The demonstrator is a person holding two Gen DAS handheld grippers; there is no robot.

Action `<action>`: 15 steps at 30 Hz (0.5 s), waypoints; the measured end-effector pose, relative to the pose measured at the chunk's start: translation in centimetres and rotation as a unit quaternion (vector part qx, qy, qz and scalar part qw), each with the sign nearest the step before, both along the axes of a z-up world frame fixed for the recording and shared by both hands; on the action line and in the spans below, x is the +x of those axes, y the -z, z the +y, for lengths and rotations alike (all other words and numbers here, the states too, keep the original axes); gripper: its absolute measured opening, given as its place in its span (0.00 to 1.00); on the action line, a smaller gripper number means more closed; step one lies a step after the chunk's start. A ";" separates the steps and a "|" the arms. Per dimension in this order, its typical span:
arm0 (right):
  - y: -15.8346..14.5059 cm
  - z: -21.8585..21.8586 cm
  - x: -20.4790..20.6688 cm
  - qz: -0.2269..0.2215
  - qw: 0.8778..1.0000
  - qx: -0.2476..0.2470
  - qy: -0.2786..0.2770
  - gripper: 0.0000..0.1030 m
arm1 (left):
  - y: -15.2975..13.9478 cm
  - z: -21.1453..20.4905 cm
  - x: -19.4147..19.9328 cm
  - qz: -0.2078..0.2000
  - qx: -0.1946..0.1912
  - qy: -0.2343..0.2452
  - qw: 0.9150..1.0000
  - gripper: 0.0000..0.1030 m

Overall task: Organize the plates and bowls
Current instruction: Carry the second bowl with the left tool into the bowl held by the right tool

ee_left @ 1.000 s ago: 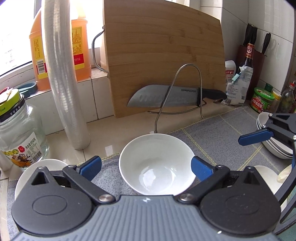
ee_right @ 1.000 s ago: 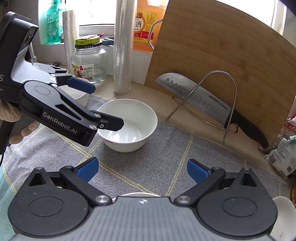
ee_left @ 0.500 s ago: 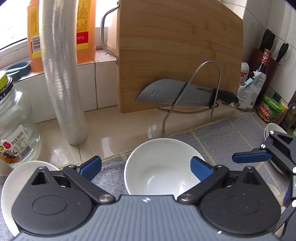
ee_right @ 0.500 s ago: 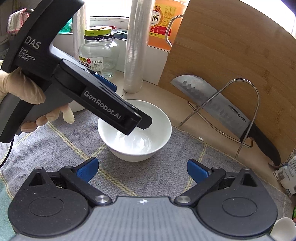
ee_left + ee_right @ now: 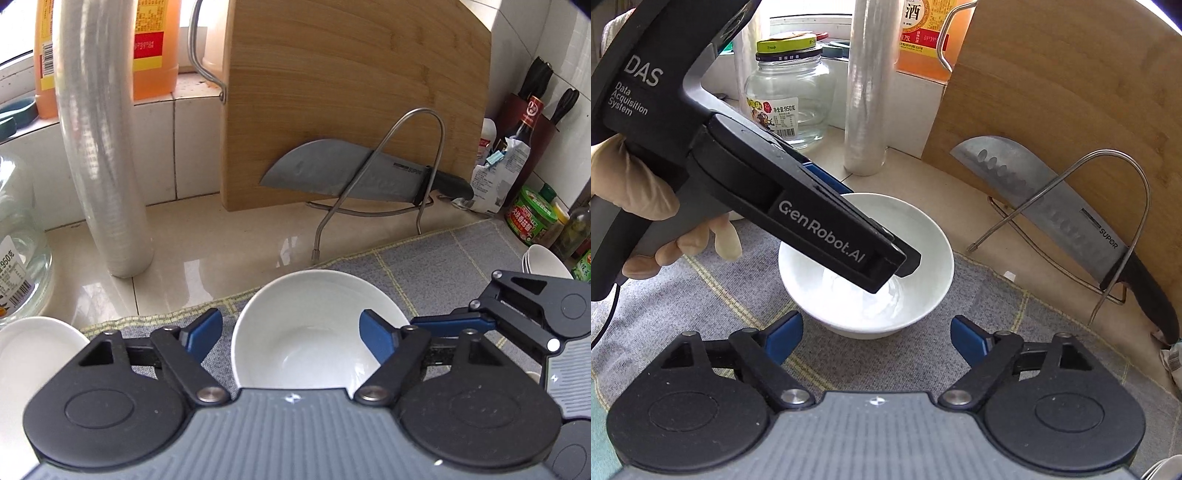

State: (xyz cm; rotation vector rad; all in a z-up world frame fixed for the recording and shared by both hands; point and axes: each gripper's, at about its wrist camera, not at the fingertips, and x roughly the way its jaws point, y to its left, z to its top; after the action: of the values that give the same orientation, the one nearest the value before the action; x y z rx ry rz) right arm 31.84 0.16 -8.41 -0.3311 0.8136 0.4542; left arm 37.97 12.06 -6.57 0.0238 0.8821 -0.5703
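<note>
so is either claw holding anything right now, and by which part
Nothing is held. The left claw is open around the white bowl, not closed on its rim; the right claw is open too.

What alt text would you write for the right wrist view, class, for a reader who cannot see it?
The left gripper, hand-held, reaches down into a white bowl on a grey mat, while the open right gripper waits in front. Behind stand a cutting board, knife and glass jar.
</note>
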 end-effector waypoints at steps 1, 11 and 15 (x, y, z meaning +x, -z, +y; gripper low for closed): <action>0.1 0.0 0.1 0.002 1.000 0.001 -0.002 0.85 | 0.0 0.0 0.0 0.001 -0.001 0.002 1.000 0.78; 0.6 0.2 0.8 0.006 1.000 0.008 -0.006 0.80 | 0.2 0.2 0.4 0.010 -0.010 0.016 1.000 0.67; 0.6 0.1 1.0 0.006 1.000 0.010 -0.007 0.80 | 0.2 0.0 0.4 0.011 -0.013 0.019 1.000 0.65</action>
State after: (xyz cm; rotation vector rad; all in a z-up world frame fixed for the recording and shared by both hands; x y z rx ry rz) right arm 32.84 0.30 -9.01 -0.3158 0.8175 0.4775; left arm 38.39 12.09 -6.80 0.0113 0.8977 -0.6191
